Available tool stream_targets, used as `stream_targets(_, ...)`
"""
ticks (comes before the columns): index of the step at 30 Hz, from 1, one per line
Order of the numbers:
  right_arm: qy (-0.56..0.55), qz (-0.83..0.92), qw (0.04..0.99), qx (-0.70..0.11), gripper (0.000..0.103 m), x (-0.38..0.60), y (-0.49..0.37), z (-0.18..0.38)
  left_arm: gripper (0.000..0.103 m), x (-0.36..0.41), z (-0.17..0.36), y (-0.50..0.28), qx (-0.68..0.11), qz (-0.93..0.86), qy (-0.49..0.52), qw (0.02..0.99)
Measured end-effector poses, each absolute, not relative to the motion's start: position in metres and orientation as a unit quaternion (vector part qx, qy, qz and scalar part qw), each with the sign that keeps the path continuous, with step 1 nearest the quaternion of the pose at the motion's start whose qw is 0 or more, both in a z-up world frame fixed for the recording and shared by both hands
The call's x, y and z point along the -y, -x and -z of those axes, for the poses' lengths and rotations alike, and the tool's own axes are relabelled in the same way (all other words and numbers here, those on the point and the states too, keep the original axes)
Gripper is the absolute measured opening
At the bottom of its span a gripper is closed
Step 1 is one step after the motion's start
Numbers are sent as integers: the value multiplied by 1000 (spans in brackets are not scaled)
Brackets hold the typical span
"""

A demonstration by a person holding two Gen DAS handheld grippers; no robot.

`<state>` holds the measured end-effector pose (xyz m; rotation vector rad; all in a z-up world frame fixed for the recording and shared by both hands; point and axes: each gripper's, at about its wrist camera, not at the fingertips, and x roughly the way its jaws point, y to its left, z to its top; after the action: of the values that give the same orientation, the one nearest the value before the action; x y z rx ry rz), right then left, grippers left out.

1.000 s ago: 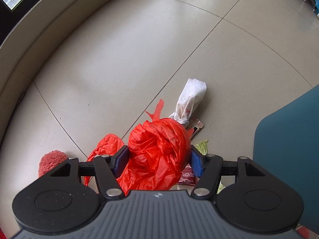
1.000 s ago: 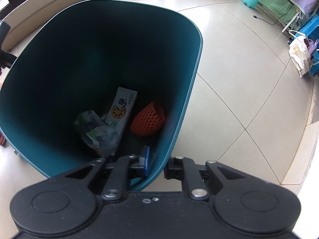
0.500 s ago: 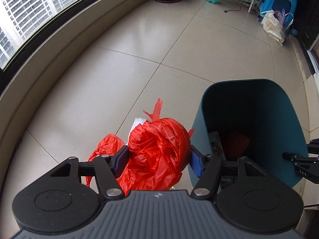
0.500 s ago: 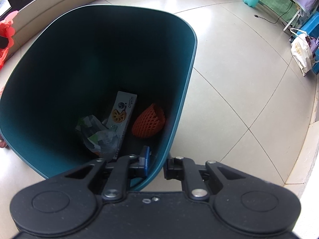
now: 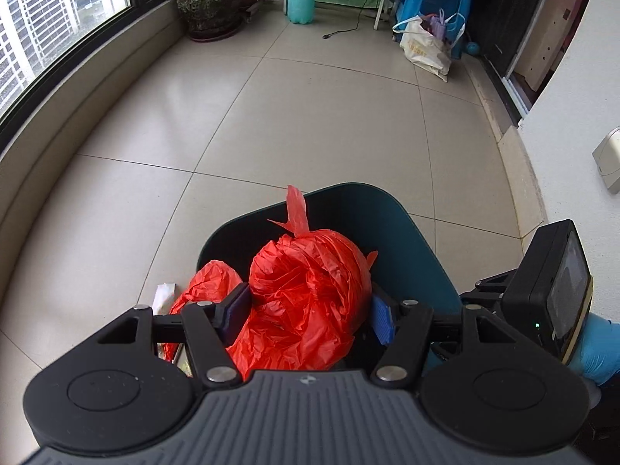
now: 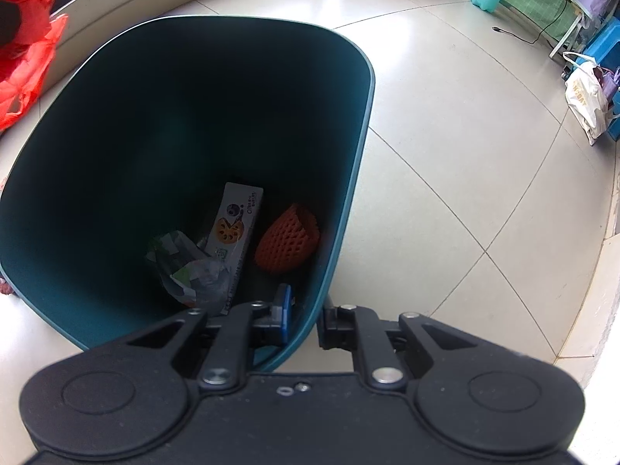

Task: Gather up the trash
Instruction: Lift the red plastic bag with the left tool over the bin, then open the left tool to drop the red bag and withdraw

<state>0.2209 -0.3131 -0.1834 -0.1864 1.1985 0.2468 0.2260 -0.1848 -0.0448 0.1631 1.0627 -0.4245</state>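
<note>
Red bag lifted over bin rim.

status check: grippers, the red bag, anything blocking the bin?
Left gripper shut on red plastic bag, held above teal bin. Right gripper clamped on bin rim. Bin mouth unobstructed; carton and orange foam net at bottom.

Landmark = blue plastic stool, far end of the tiled floor. Just in front of it, touching: cream shopping bag w/ purple stuff inside. Left of stool: white table leg, then teal spray bottle on the floor. Black cable w/ plug between bottle & stool. Further left, by the window: dark glazed plant pot.
</note>
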Motion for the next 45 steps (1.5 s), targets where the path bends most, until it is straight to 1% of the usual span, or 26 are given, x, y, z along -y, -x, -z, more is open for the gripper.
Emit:
stream_targets(5,81,-118,815,-562,13,317,-220,183,63,215,83,-246,-523,207,-85,822)
stream_targets(10,74,-121,815,-562,13,320,-221,181,63,229,146,-263,-579,177,-106,789)
stream_targets(13,70,-122,815,-562,13,322,-221,181,63,232,176,-272,-606,164,-105,771)
stream_targets(17,69,-121,816,-560,13,323,-222,181,64,237,201,-281,-635,151,-98,751)
stream_targets(23,68,-121,817,-560,13,323,-219,182,64,248,225,-287,-657,129,-125,732)
stream_targets(30,63,-123,815,-562,13,326,-221,182,65,248,240,-298,-679,131,-102,715)
stream_targets(31,62,-123,815,-562,13,326,-221,182,67,246,239,-298,-678,131,-100,716)
stream_targets(33,62,-123,815,-562,13,326,-222,182,74,244,237,-297,-675,138,-94,719)
stream_targets(34,63,-123,815,-562,13,326,-222,182,74,243,236,-296,-674,142,-88,720)
stream_targets(39,64,-122,815,-563,13,325,-223,183,74,237,220,-288,-650,149,-83,740)
stream_targets(45,68,-119,814,-564,13,322,-222,184,74,222,184,-269,-608,172,-74,772)
